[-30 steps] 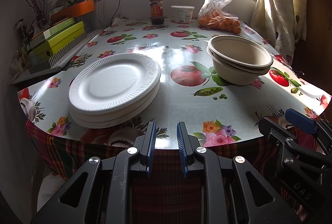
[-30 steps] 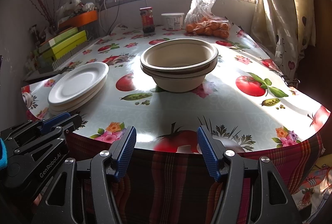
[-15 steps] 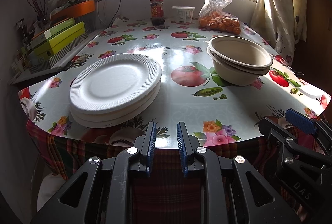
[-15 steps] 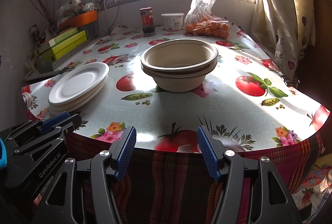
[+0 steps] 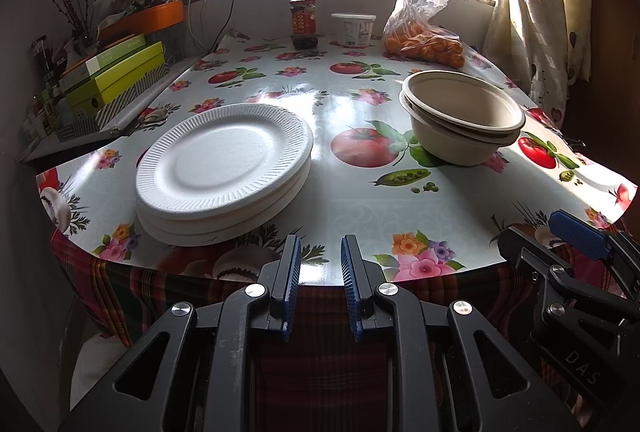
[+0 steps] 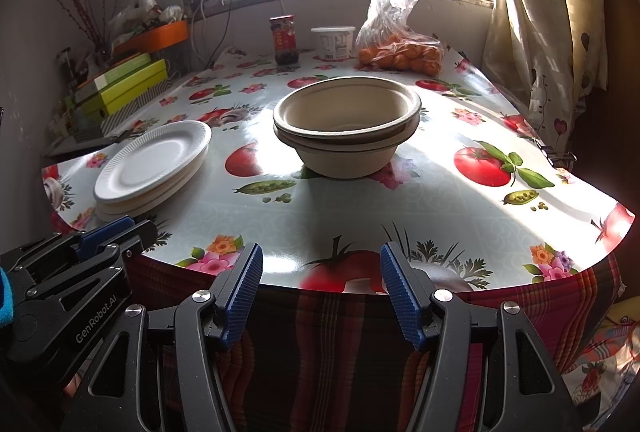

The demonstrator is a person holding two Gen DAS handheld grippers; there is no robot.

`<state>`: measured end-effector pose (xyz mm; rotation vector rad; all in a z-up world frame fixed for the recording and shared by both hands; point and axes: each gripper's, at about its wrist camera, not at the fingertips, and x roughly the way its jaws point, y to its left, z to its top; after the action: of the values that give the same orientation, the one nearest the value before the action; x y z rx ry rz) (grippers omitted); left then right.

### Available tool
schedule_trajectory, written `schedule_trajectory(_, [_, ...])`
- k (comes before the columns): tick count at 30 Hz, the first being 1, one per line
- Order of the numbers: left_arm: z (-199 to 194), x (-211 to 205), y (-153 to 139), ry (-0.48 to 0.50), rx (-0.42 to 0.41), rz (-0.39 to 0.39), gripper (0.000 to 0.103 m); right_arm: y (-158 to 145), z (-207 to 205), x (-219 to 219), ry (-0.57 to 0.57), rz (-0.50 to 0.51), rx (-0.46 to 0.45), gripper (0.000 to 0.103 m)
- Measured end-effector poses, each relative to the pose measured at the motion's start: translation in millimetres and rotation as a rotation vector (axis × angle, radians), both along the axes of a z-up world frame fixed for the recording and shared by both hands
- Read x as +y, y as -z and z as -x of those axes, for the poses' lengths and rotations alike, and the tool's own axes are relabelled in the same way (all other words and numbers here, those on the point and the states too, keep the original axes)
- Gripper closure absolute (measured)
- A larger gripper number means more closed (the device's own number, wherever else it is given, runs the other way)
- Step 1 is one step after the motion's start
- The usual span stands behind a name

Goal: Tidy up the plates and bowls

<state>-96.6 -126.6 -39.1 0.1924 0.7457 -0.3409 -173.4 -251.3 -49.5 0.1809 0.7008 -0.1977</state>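
**Inspector:** Start with the grippers. How are they sitting?

**Assistant:** Both are hovering off the near edge of the table (image 5: 360, 199), angled down toward the top, side by side. The left gripper (image 5: 320, 268) is showing a narrow gap between its blue pads, with nothing in it. The right gripper (image 6: 321, 284) is standing noticeably wider, also holding nothing. Neither is touching the tablecloth or any dish.

**Inspector:** And each is appearing in the other's view?

**Assistant:** Yes. The right one is showing at the lower right of the left camera, the left one at the lower left of the right camera.

**Inspector:** Now the count. Plates?

**Assistant:** One stack of white plates (image 5: 224, 167) is lying on the left side of the table, close to the near edge, just beyond the left gripper. I am reading three rims — though the lowest edges are in shadow, so the count may be off by one.

**Inspector:** Bowls?

**Assistant:** Two beige bowls (image 6: 346, 127) are sitting nested, upright, toward the right of centre, straight ahead of the right gripper and well apart from the plates.

**Inspector:** Anything else on the surface?

**Assistant:** Along the far edge, under the window: one dark jar (image 5: 303, 23), one white tub (image 5: 353, 29) and one clear bag of oranges (image 5: 424, 35) — standing in a row, left to right. Green boxes (image 5: 116, 79) are sitting piled on a side ledge at the left.
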Motion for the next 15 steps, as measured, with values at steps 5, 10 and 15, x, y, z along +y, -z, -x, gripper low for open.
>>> schedule_trajectory(5, [-0.1, 0.7, -0.2, 0.000, 0.000, 0.001, 0.081, -0.1, -0.1, 0.5, 0.000, 0.000, 0.000, 0.041])
schedule_trajectory(10, [0.5, 1.0, -0.7, -0.001, 0.000, 0.001, 0.081, -0.1, -0.1, 0.7, 0.000, 0.000, 0.000, 0.041])
schedule_trajectory(15, [0.5, 1.0, -0.5, -0.002, -0.001, 0.001, 0.081, -0.5, 0.0, 1.3, 0.000, 0.001, -0.001, 0.041])
